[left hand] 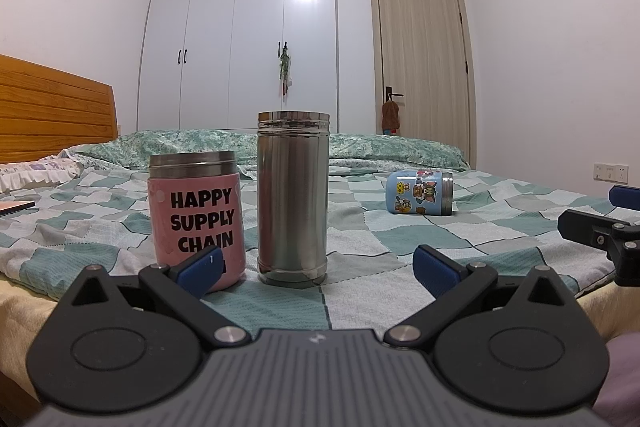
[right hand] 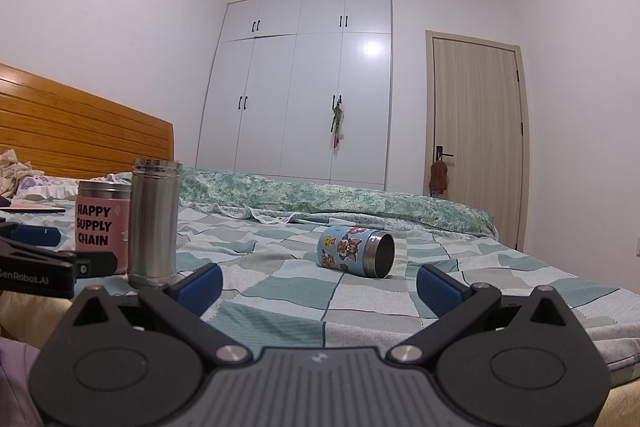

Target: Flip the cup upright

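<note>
Cup, left view: the blue cartoon cup (left hand: 419,193) lies on its side on the checked bedspread (left hand: 460,227), steel rim pointing right, well off to the right and further back than the other two.
Pink cup, left view: HAPPY SUPPLY CHAIN one (left hand: 196,219), upright, just left of the flask, a small gap between them.
Flask, left view: plain steel (left hand: 293,199), upright, pretty much dead centre ahead.
Left gripper: (left hand: 316,269) spread wide, nothing between the blue pads (left hand: 202,267); left pad overlaps the pink cup's lower edge in the frame, can't tell if it touches.
Right gripper, left view: just a bit of it pokes in at the right edge (left hand: 608,223).
Cup, right view: same cup (right hand: 356,251) on its side, dark open mouth turned right and toward the camera, ahead between the fingers but well beyond them.
Right gripper: (right hand: 320,281) also wide, holding nothing.
Others, right view: flask (right hand: 154,223) and pink cup (right hand: 102,223) upright at far left, left gripper (right hand: 44,259) low in front of them.
</note>
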{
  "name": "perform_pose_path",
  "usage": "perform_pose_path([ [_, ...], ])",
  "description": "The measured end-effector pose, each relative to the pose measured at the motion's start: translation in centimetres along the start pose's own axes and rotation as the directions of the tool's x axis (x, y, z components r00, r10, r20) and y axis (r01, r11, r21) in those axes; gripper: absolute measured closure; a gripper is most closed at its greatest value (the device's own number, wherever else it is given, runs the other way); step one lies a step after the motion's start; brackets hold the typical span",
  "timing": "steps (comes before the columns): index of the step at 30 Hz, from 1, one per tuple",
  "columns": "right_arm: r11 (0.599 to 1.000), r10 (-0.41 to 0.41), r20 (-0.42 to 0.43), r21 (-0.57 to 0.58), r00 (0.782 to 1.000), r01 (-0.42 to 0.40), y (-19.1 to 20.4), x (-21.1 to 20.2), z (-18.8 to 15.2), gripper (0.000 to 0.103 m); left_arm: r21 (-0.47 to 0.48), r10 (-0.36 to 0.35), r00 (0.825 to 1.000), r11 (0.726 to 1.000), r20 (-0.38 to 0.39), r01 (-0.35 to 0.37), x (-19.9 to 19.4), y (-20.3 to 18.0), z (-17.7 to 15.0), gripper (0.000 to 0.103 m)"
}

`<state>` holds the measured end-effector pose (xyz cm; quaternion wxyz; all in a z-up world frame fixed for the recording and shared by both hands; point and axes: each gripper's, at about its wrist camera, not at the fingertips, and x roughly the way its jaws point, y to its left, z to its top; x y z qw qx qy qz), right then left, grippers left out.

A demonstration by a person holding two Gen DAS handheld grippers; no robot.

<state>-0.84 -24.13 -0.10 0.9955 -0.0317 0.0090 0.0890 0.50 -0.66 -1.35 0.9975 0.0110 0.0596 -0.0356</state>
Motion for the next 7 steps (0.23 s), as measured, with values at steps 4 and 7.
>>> perform_pose_path([
  [4, 1.0, 0.0, 0.0, 0.0, 1.0, 0.0, 0.02, 0.01, -0.01, 0.0, -0.003, -0.001, 1.0, 1.0, -0.001, 0.001, 0.01, 0.01, 0.04, 0.0],
  [7, 1.0, 0.0, 0.0, 0.0, 1.0, 0.0, 0.03, 0.01, -0.01, 0.0, -0.004, -0.001, 1.0, 1.0, -0.001, 0.001, 0.03, -0.04, 0.04, 0.0],
])
